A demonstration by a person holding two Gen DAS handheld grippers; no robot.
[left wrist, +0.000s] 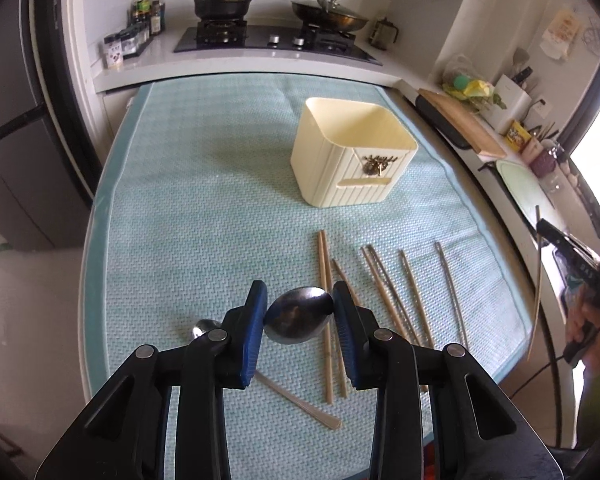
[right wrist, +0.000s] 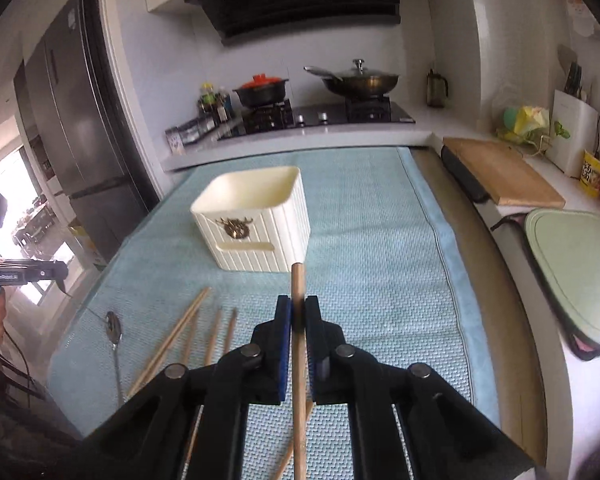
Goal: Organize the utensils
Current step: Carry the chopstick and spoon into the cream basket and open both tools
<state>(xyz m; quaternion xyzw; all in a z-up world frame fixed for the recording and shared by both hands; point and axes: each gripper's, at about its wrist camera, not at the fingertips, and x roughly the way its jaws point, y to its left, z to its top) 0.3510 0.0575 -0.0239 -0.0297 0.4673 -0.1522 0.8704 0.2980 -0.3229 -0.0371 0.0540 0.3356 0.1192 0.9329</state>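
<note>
A: Both hands are loaded, I'd say. The left gripper [left wrist: 300,312] has its fingers partly open and clamped on a spoon [left wrist: 298,316] by the bowl, held above the mat [left wrist: 204,208]. The right gripper [right wrist: 298,316] is nearly shut on one chopstick [right wrist: 299,360], tip pointing up toward the holder [right wrist: 256,220].

B: So it's the carry step?

A: Looks that way. The holder stands upright mid-surface and seems empty, though I can't see its bottom. Next, each piece needs tipping upright over the open top and letting go, one hand at a time so they don't clash.

B: What's left?

A: Loose chopsticks [left wrist: 384,288] on the mat, plus a second spoon [left wrist: 300,404] lying beside them.

B: Any writing?

A: A gold emblem [right wrist: 236,226] on the holder, no words. There's lettering on the left gripper's body in the right view, too blurred to read properly.
</note>
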